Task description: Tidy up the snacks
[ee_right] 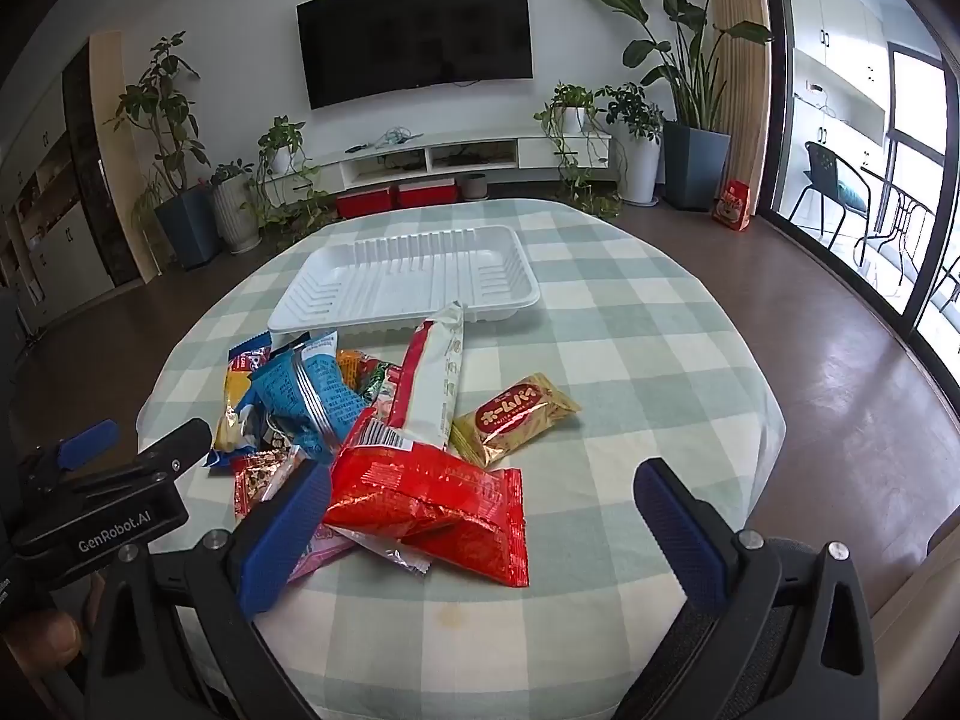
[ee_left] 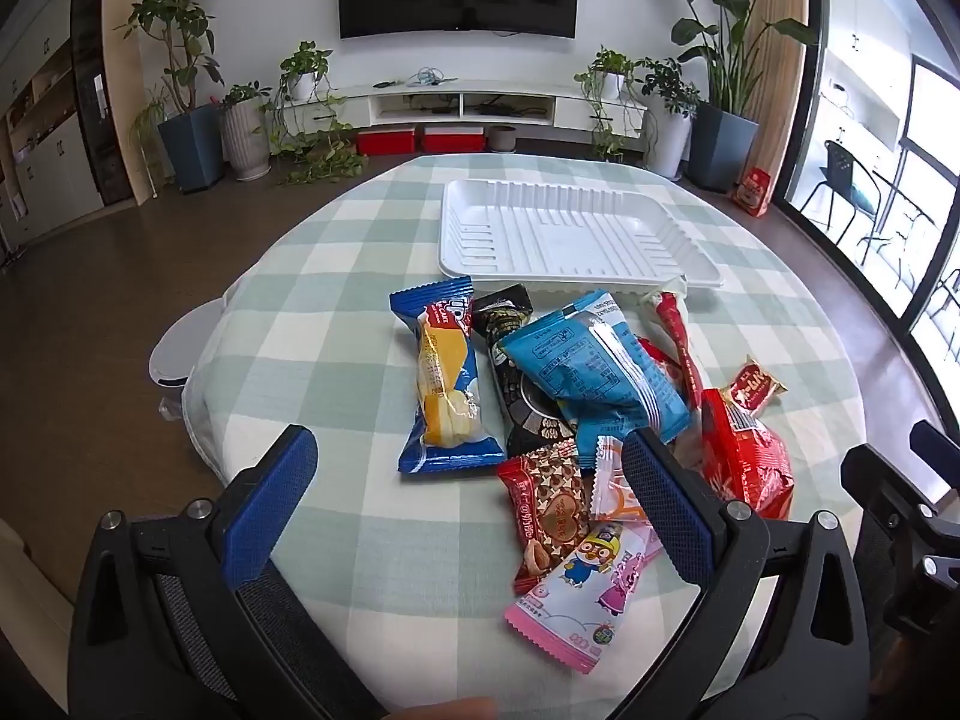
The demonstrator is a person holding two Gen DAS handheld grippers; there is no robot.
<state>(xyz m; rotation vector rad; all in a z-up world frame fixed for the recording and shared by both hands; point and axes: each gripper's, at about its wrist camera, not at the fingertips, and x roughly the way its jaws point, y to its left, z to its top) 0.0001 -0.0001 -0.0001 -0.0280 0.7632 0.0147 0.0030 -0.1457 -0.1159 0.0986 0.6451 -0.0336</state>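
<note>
A heap of wrapped snacks is lying on a round table (ee_left: 336, 300) under a green-and-white checked cloth, with a white ribbed plastic tray (ee_left: 570, 234) sitting empty just beyond it. The left gripper (ee_left: 471, 468) is hovering low at the near edge of the heap, its blue-padded fingers (ee_left: 273, 498) spread wide and gripping nothing; the right-hand pad is overlapping an orange-and-white candy wrapper (ee_left: 612, 489). Within the heap, a blue cake packet (ee_left: 447, 384) is lying farthest left, a black cookie packet (ee_left: 519, 378) beside it, and a light-blue pouch (ee_left: 594, 366) resting partly over the black one. Nearer the camera, a red-and-brown patterned packet (ee_left: 546, 510) and a pink cartoon-penguin packet (ee_left: 585, 585) are overlapping. The right gripper (ee_right: 480, 510) is likewise hanging released, fingers wide apart, with a large red bag (ee_right: 432, 498) lying between them, close to the left pad. A long white-and-red stick packet (ee_right: 435, 378) is leaning across the heap toward the tray, and a gold-and-red biscuit packet (ee_right: 516, 420) is lying slightly apart on the cloth to the right.
</note>
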